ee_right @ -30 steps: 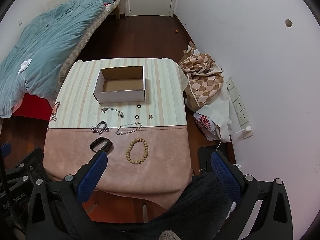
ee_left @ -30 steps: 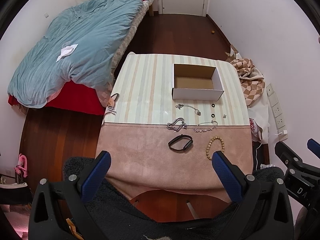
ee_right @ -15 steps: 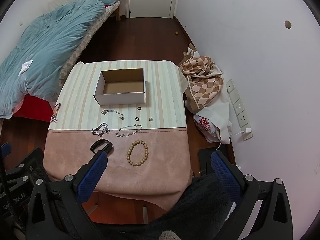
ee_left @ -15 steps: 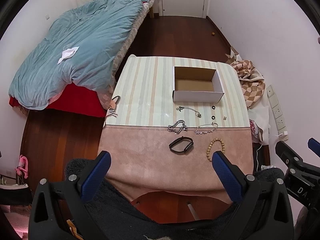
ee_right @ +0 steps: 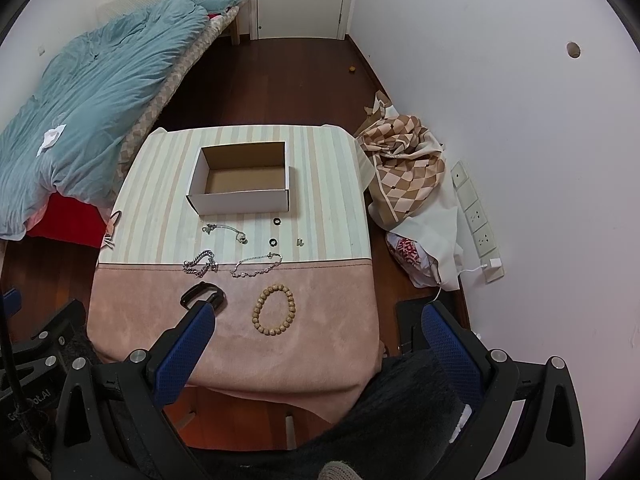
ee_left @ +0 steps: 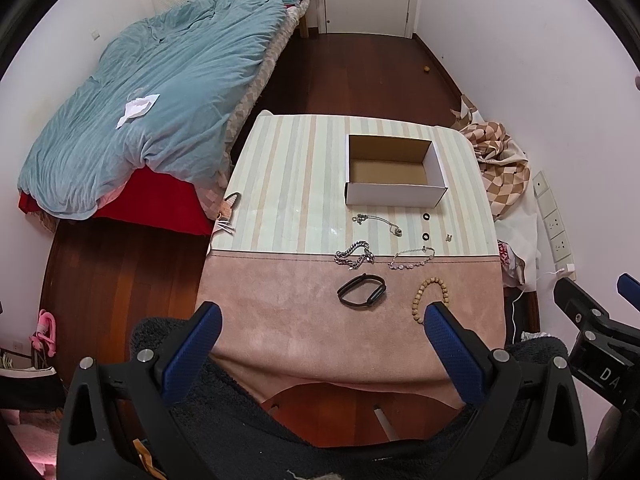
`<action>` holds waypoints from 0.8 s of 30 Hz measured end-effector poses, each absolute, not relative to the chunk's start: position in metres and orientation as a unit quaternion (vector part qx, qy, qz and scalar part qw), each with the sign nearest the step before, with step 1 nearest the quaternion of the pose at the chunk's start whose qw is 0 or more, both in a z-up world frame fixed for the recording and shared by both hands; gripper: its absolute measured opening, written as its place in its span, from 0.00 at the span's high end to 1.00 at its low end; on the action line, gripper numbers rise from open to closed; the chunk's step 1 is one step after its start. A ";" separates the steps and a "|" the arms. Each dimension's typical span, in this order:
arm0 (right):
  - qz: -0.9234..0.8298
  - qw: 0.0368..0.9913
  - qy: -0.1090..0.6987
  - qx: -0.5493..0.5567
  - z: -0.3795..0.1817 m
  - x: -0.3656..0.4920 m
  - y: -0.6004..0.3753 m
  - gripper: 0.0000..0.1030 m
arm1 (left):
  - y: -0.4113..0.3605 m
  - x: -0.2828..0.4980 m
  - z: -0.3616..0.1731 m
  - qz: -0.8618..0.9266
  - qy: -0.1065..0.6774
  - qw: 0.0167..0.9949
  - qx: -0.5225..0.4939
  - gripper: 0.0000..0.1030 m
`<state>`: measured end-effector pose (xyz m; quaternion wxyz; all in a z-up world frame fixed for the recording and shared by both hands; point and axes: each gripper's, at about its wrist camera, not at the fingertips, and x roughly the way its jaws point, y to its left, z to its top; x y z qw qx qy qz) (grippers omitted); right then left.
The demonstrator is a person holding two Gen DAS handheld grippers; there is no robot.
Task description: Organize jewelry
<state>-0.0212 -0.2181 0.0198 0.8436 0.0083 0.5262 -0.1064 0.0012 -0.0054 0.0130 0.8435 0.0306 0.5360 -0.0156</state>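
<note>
Bedroom with a dark wood floor; a small table (ee_left: pixel 280 184) stands beside a bed (ee_left: pixel 152 112), its far half striped, its near half covered in pink cloth.

An open cardboard box (ee_left: pixel 394 174) sits empty at the far right of the table. All jewelry lies loose on the near side of it: a thin chain (ee_left: pixel 376 220) and two black rings (ee_left: pixel 426 226) nearest the box, a chunky silver chain (ee_left: pixel 354 254) and a fine bracelet (ee_left: pixel 412 258) on the cloth seam, a black band (ee_left: pixel 362 290) and a wooden bead bracelet (ee_right: pixel 275 309) nearest the operator.

The left gripper (ee_left: pixel 320 336) and the right gripper (ee_right: pixel 316 334) both hover short of the table edge, jaws spread wide, holding nothing.

Assessment: sorting not yet begun. Recommend starting with the nearest pieces. Descend vertically, straddle one side of the loop, pinch against the cloth without snagging it, then carry to the box. The rings will demand a precise fingertip pinch.
</note>
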 end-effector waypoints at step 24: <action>-0.111 0.847 0.520 0.020 0.022 -0.022 -0.220 0.00 | -0.011 0.003 0.019 -0.016 0.530 0.847 0.028 0.00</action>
